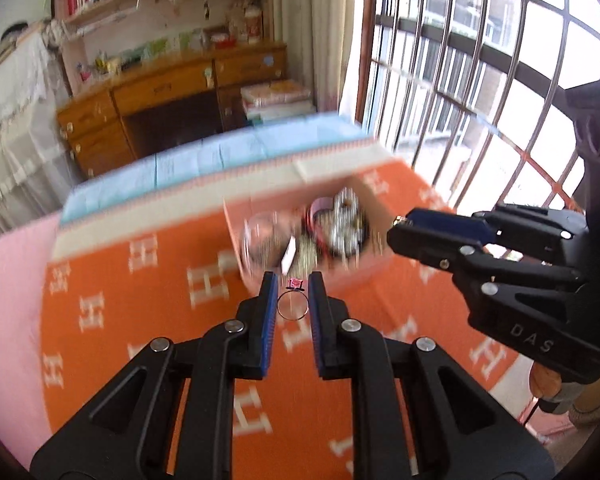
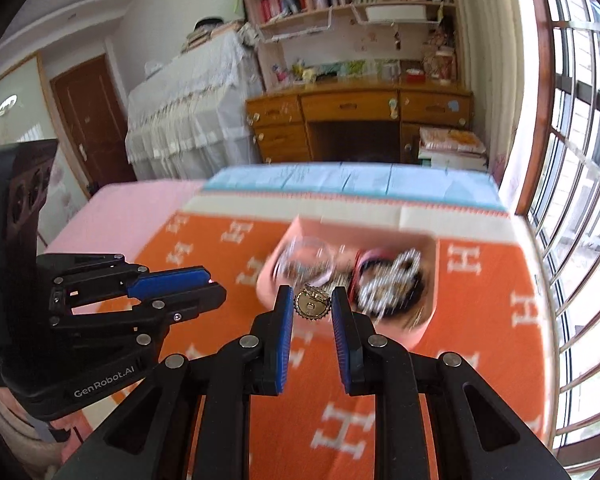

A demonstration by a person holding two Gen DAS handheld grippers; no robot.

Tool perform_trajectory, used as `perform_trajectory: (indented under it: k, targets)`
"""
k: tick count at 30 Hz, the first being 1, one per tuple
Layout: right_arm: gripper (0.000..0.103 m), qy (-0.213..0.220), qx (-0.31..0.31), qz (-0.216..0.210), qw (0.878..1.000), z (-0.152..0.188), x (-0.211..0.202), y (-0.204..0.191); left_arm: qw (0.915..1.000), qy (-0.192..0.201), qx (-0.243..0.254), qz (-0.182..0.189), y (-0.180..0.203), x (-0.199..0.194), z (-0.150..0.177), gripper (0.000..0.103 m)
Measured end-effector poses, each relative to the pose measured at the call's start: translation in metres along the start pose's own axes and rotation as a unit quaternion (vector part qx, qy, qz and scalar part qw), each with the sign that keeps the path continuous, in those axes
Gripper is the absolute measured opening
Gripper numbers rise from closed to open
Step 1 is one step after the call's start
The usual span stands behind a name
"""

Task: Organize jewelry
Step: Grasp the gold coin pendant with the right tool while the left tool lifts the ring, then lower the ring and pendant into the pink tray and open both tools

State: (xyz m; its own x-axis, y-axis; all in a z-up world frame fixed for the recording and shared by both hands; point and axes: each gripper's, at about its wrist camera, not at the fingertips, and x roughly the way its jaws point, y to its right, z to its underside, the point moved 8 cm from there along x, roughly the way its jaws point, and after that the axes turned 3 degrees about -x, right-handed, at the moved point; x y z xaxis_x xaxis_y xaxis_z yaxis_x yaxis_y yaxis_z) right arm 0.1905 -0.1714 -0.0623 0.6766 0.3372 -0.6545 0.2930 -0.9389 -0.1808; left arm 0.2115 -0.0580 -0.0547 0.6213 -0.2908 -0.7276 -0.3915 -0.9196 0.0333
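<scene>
My left gripper (image 1: 293, 285) is shut on a thin ring with a pink stone (image 1: 293, 304), held above the orange blanket. My right gripper (image 2: 312, 300) is shut on a round gold brooch with a toothed edge (image 2: 312, 306). A pink open box (image 1: 374, 200) of several jewelry pieces lies just beyond both grippers, blurred; it also shows in the right wrist view (image 2: 348, 230). The right gripper shows at the right of the left wrist view (image 1: 400, 226). The left gripper shows at the left of the right wrist view (image 2: 212, 284).
An orange blanket with white H letters (image 1: 140, 340) covers the bed, over pink (image 1: 8, 300) and blue (image 1: 220, 152) sheets. A barred window (image 1: 480, 60) is at the right. A wooden desk (image 2: 356, 116) and bookshelf stand beyond the bed.
</scene>
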Motion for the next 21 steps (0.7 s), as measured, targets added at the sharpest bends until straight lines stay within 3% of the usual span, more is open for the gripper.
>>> perform_trajectory:
  k: [6,10,13,15,16,17,21]
  targets:
    - [0.019,-0.006,0.044,0.007,0.999,-0.040,0.013,0.037,0.9998,0.019,-0.005,0.002,0.002,0.014,-0.052,0.013]
    - [0.019,-0.032,0.054,0.022,0.998,-0.042,0.034,0.058,0.9999,-0.001,-0.011,0.003,0.001,0.048,-0.065,0.013]
    - [0.027,-0.062,0.071,0.029,0.995,-0.031,0.053,0.070,0.9990,-0.028,-0.029,0.017,-0.001,0.074,-0.060,0.015]
    - [0.037,-0.072,0.083,0.029,0.994,-0.022,0.061,0.077,0.9980,-0.040,-0.044,0.022,-0.004,0.085,-0.057,0.030]
    - [0.039,-0.073,0.084,0.030,0.993,-0.018,0.066,0.077,0.9977,-0.040,-0.049,0.023,-0.007,0.087,-0.053,0.048]
    - [0.039,-0.077,0.085,0.032,0.993,-0.015,0.067,0.079,0.9976,-0.034,-0.057,0.018,-0.011,0.088,-0.052,0.058]
    - [0.041,-0.079,0.086,0.032,0.993,-0.004,0.071,0.081,0.9959,-0.024,-0.081,0.034,-0.020,0.083,-0.043,0.075]
